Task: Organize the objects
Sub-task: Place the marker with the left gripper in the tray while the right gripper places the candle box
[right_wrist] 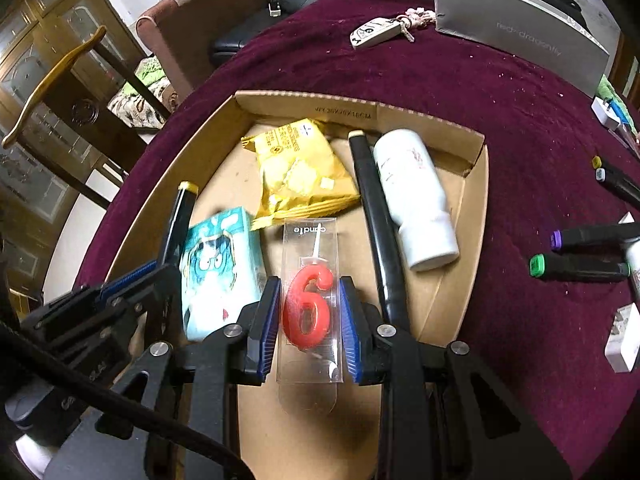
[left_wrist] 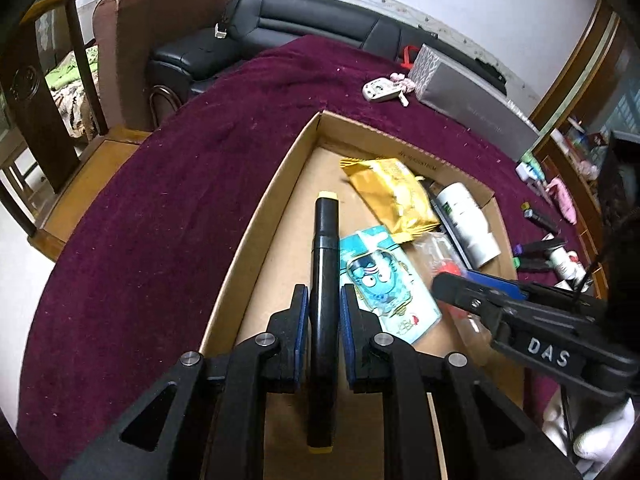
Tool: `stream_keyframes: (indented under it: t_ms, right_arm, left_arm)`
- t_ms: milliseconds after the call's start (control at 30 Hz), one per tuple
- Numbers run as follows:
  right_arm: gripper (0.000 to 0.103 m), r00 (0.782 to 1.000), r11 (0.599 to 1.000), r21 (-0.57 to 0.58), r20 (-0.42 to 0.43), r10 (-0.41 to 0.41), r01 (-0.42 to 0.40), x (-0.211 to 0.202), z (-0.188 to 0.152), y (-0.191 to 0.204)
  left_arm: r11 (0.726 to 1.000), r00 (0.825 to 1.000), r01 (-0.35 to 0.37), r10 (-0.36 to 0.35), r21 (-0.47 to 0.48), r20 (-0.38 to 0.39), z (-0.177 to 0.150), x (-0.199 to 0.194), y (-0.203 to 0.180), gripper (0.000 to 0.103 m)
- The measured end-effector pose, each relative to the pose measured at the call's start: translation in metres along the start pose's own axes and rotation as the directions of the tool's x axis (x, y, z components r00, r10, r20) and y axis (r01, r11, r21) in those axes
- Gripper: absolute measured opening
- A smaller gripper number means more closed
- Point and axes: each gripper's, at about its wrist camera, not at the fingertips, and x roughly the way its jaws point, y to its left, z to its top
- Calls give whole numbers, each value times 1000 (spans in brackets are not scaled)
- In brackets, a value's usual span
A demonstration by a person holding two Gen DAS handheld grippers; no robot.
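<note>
1. A black marker (left_wrist: pixel 325 280) and a packaged "6" candle (right_wrist: pixel 307 304) are hanging over the cardboard box (right_wrist: pixel 160 200).
2. The left gripper (left_wrist: pixel 324 312) fingers are clamping the marker; the right gripper (right_wrist: pixel 308 312) fingers are clamping the candle.
3. Placing appears underway; releasing both inside likely comes next.
4. More markers (right_wrist: pixel 580 266) are waiting on the table (right_wrist: pixel 500 120).

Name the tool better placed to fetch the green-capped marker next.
Right. The green-capped marker lies on the cloth right of the box, nearer the right tool, though it holds the candle.
</note>
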Motion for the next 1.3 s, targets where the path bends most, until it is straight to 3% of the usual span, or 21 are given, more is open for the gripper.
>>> stream_keyframes:
  t_ms: [167,333,467,567,700,900,1100,1300]
  right_arm:
    - [30,994,991,85,13,105,-105,-3,6,-12]
    - [33,989,988,71,61,133,-137,-25,1,-11]
    - [51,952,951,38,12,306,-306,-34,-13,7]
    - [51,921,925,36,-78,381,-379,-22,-23,20]
    - [51,900,913,84,-150,409,-400,0,-29,26]
    - [51,925,930,118,-123,361,-347,17,-4,22]
    - [55,947,946,109,-70,312,-304,24,21,22]
    - [55,942,940,98,-46,331,-326,6,19,15]
  left_arm:
    - [998,999,34,-32,-44,35,-3,-6,4,17]
    - [996,993,70,-63,-58,101,-5,-27,2,20]
    - [993,982,89,-75,-74,172,-11,-50,4,29]
    - [992,972,86,-63,-92,226,-18,-70,11,29]
    - [988,958,84,-45,-127,284,-26,-90,24,31]
    - [987,951,84,-39,-134,308,-32,-99,32,31]
    - [988,958,91,-52,-126,282,-34,-94,27,31]
    - [990,967,96,-69,-102,244,-35,-88,12,32]
